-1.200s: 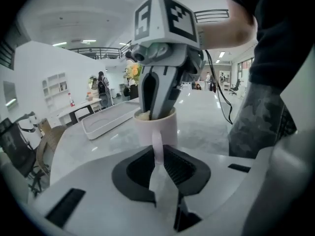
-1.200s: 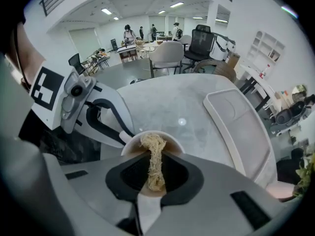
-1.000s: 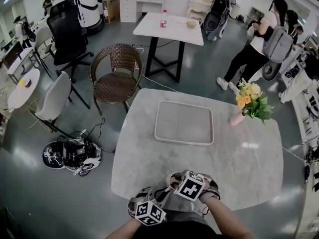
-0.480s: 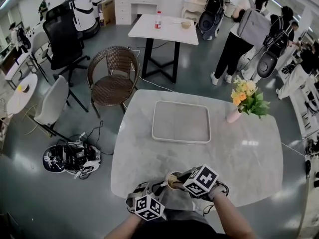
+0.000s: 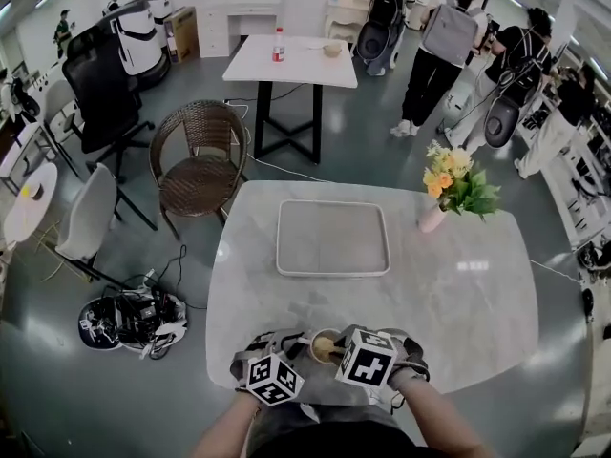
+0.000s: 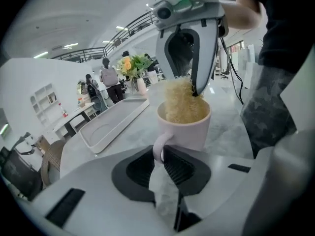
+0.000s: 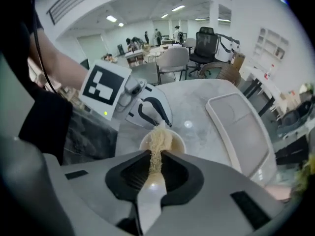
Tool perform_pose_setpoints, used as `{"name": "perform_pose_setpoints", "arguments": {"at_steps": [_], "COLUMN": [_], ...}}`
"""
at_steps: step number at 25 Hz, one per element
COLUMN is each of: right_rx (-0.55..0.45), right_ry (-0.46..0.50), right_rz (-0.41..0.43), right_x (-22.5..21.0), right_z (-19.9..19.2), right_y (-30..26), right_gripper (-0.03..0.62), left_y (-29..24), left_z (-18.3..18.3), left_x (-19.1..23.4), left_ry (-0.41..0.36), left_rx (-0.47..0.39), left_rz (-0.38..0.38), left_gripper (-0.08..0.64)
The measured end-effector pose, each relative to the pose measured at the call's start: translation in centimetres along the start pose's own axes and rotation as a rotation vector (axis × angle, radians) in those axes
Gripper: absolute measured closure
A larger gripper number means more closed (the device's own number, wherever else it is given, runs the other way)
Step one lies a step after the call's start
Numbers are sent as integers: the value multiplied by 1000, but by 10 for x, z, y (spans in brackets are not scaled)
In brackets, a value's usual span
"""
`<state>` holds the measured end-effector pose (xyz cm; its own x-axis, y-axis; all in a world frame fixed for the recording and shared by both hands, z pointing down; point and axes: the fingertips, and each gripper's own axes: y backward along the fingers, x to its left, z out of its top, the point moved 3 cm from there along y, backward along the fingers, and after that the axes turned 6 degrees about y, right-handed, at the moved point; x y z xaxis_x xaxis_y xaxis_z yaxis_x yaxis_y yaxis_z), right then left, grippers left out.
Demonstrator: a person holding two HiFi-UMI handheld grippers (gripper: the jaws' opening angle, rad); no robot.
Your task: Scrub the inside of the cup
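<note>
Short of the tray (image 5: 332,238), the left gripper (image 6: 160,156), pinching the cup (image 6: 184,129) by its handle, may lose it if the brush (image 7: 158,140) clamped in the right gripper (image 7: 155,163) drags.

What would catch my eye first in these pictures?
Two hand-held grippers meet at the near edge of the marble table: the left gripper pinches the handle of a pale cup, the right gripper holds a straw-coloured brush in it. Beyond sit a white tray and yellow flowers.
</note>
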<state>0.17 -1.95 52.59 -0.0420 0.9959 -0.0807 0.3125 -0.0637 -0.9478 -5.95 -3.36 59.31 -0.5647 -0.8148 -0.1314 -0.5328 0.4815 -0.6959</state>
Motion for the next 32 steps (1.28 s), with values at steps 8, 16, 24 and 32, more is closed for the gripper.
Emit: {"name": "perform_pose_setpoints", "arguments": {"at_steps": [8, 16, 24, 32], "right_rx": [151, 217, 98, -101], "right_ry": [253, 265, 105, -129], "right_rz": [-206, -99, 73, 116], "right_x": [-10, -10, -6, -11], "right_z": [-2, -2, 4, -1], "right_y": [-17, -53, -48, -31], "right_gripper": [529, 529, 529, 529], "left_y": [-1, 2, 1, -1], "left_z": [-1, -1, -2, -1], "left_x": [0, -2, -1, 5], "left_ry": [-6, 11, 26, 47], "left_rx": [-15, -24, -22, -24], "left_rz": [2, 16, 29, 50], "left_gripper": [495, 495, 495, 495]}}
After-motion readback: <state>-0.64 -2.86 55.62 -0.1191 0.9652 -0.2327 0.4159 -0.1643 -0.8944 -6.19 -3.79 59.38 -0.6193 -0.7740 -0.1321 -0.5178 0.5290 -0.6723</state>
